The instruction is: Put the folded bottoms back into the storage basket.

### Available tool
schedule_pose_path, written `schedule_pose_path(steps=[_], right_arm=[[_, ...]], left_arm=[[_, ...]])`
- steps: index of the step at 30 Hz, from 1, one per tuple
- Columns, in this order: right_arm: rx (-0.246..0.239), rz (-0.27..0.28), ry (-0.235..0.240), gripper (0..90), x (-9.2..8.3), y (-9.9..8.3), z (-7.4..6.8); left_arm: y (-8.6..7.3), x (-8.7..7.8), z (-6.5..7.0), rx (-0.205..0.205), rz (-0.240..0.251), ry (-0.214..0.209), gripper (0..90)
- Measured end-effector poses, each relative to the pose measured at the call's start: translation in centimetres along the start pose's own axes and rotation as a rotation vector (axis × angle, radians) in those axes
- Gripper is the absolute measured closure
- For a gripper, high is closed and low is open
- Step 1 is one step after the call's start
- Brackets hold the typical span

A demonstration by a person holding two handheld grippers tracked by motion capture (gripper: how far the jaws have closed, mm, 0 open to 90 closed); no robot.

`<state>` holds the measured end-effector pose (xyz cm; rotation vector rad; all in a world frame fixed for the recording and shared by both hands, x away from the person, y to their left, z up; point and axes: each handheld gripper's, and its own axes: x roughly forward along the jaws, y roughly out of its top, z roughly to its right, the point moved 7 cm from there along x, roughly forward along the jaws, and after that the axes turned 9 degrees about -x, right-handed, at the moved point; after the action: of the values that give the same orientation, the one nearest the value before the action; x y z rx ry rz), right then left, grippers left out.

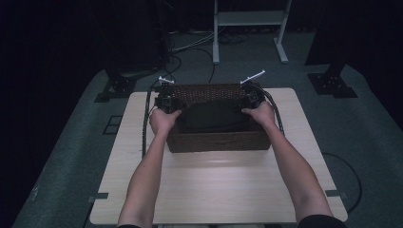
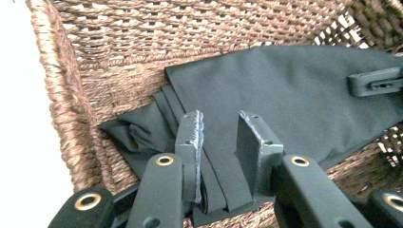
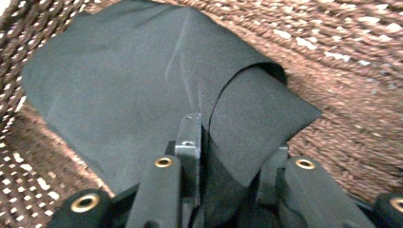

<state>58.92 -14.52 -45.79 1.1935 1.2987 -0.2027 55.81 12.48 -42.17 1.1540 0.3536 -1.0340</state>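
Observation:
A brown wicker basket (image 1: 216, 142) stands at the back middle of the table, and a dark folded cloth (image 1: 214, 116) lies inside it. My left gripper (image 1: 164, 100) is at the basket's left end and my right gripper (image 1: 253, 99) at its right end, both reaching down inside. In the left gripper view the jaws (image 2: 221, 123) stand narrowly apart, with folded layers of the cloth (image 2: 285, 90) packed between them, next to the woven wall (image 2: 119, 28). In the right gripper view the gripper (image 3: 223, 142) pinches a raised fold of the cloth (image 3: 119, 76), which drapes over one jaw.
The light wooden table (image 1: 214, 190) has bare room in front of the basket. On the dark floor behind it are a white frame stand (image 1: 247, 19), black stand bases (image 1: 332, 80) and cables. The right gripper's jaw (image 2: 375, 81) shows far off in the left gripper view.

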Motion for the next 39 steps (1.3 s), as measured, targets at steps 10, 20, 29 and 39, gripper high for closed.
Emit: schedule_pose_path(steps=[10, 20, 29, 39], right_arm=[[0.036, 0.052, -0.051, 55.6, -1.6, 0.4, 0.6], [0.044, 0.114, -0.031, 51.6, -3.6, 0.7, 0.3], [0.049, 0.154, 0.001, 49.7, -4.5, 0.1, 0.0], [0.043, 0.212, 0.046, 46.7, -6.8, -1.2, -0.3]], left_arm=[[-0.3, -1.0, 0.1, -0.005, 0.037, -0.041, 67.4], [-0.2, -2.8, 1.3, 0.019, 0.087, -0.094, 63.8], [-0.6, -4.1, 1.5, 0.015, 0.121, -0.136, 61.4], [-1.5, -5.7, 2.0, 0.019, 0.153, -0.166, 55.9]])
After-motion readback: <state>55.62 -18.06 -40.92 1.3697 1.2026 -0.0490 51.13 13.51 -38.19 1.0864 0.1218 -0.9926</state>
